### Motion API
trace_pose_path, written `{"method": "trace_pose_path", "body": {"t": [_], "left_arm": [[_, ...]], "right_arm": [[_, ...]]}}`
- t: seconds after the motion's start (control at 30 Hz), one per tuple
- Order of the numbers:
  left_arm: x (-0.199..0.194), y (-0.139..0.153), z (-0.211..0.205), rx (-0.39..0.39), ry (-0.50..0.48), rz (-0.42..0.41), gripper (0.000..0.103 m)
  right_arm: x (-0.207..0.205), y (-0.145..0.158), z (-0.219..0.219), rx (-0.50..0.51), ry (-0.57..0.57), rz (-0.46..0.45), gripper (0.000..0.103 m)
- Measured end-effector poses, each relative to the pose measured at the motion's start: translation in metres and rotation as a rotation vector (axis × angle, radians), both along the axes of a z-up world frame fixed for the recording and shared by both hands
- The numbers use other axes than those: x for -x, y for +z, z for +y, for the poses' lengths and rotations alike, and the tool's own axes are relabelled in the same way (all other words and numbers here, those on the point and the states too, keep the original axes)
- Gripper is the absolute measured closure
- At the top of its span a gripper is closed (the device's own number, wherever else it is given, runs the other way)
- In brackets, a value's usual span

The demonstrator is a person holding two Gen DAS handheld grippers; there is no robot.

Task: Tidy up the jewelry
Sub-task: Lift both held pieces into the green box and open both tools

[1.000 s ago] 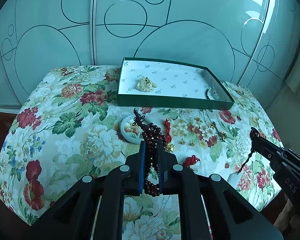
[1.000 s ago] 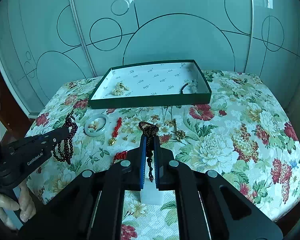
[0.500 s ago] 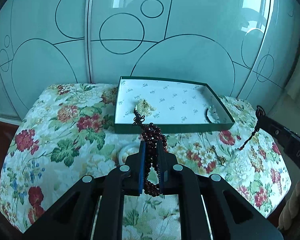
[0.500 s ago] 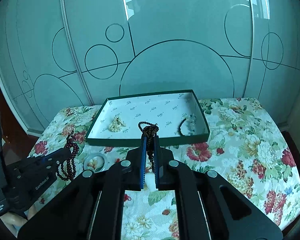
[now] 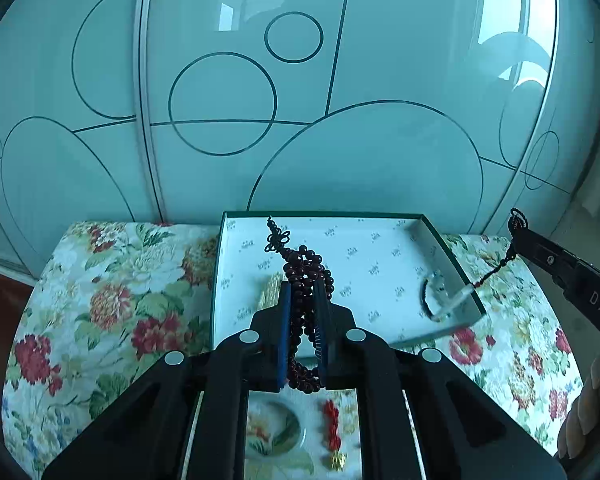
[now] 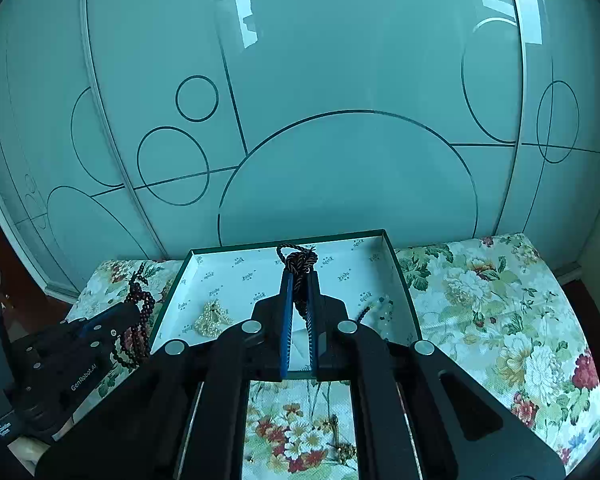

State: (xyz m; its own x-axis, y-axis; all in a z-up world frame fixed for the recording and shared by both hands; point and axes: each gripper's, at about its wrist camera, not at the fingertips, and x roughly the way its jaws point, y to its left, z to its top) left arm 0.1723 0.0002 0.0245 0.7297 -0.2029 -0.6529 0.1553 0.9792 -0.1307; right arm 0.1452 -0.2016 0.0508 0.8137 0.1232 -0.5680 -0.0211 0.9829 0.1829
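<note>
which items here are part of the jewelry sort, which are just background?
In the job:
- left gripper, shut on dark red bead string
- right gripper, shut on braided cord pendant
- green tray
- pearl piece and dark bracelet in tray
- jade bangle, red charm on cloth

Background:
- floral cloth
- glass doors

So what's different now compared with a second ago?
Both tongs have lifted away from the floral cloth and carried their loads toward the green tray. The left tongs still grip the dark red bead string; the right tongs still grip the braided cord pendant. Nothing was let go. The pearl piece and bracelet stay in the tray.
</note>
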Motion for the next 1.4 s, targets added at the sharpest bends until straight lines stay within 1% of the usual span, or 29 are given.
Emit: {"method": "trace_pose_path", "body": {"t": [0.13, 0.33, 0.47, 0.63, 0.83, 0.97, 1.03, 1.07, 1.1, 1.13, 1.2, 1.27, 1.4], "left_arm": [[-0.023, -0.010, -0.003, 0.003, 0.012, 0.011, 0.092], [-0.042, -0.034, -0.010, -0.007, 0.028, 0.022, 0.092], [-0.058, -0.055, -0.012, -0.010, 0.040, 0.058, 0.092], [-0.083, -0.079, -0.011, -0.016, 0.059, 0.105, 0.092], [-0.102, -0.090, -0.013, -0.017, 0.067, 0.131, 0.092], [-0.108, -0.095, -0.018, -0.017, 0.058, 0.148, 0.090], [-0.109, -0.097, -0.021, -0.019, 0.053, 0.158, 0.079], [-0.109, -0.097, -0.022, -0.023, 0.056, 0.154, 0.067], [-0.108, -0.097, -0.022, -0.024, 0.057, 0.152, 0.057], [-0.107, -0.096, -0.022, -0.020, 0.056, 0.147, 0.053], [-0.104, -0.093, -0.022, -0.011, 0.053, 0.140, 0.044], [-0.101, -0.089, -0.024, -0.005, 0.045, 0.139, 0.040], [-0.083, -0.073, -0.021, 0.019, 0.030, 0.128, 0.036]], "right_arm": [[-0.023, -0.013, -0.004, -0.010, -0.004, 0.033, 0.096], [-0.045, -0.043, -0.006, -0.004, -0.010, 0.094, 0.096], [-0.064, -0.065, -0.008, -0.007, -0.017, 0.136, 0.096], [-0.089, -0.087, -0.011, -0.040, -0.026, 0.190, 0.096], [-0.116, -0.109, -0.005, -0.017, -0.033, 0.234, 0.096], [-0.132, -0.121, -0.004, -0.011, -0.042, 0.269, 0.095], [-0.138, -0.126, -0.005, -0.012, -0.042, 0.290, 0.092], [-0.140, -0.129, -0.005, -0.012, -0.043, 0.304, 0.080], [-0.141, -0.130, -0.007, -0.016, -0.044, 0.312, 0.065], [-0.140, -0.130, -0.008, -0.021, -0.047, 0.311, 0.060], [-0.134, -0.125, -0.011, -0.027, -0.049, 0.299, 0.059], [-0.126, -0.117, -0.016, -0.032, -0.053, 0.284, 0.059], [-0.100, -0.090, -0.033, -0.050, -0.075, 0.228, 0.059]]}}
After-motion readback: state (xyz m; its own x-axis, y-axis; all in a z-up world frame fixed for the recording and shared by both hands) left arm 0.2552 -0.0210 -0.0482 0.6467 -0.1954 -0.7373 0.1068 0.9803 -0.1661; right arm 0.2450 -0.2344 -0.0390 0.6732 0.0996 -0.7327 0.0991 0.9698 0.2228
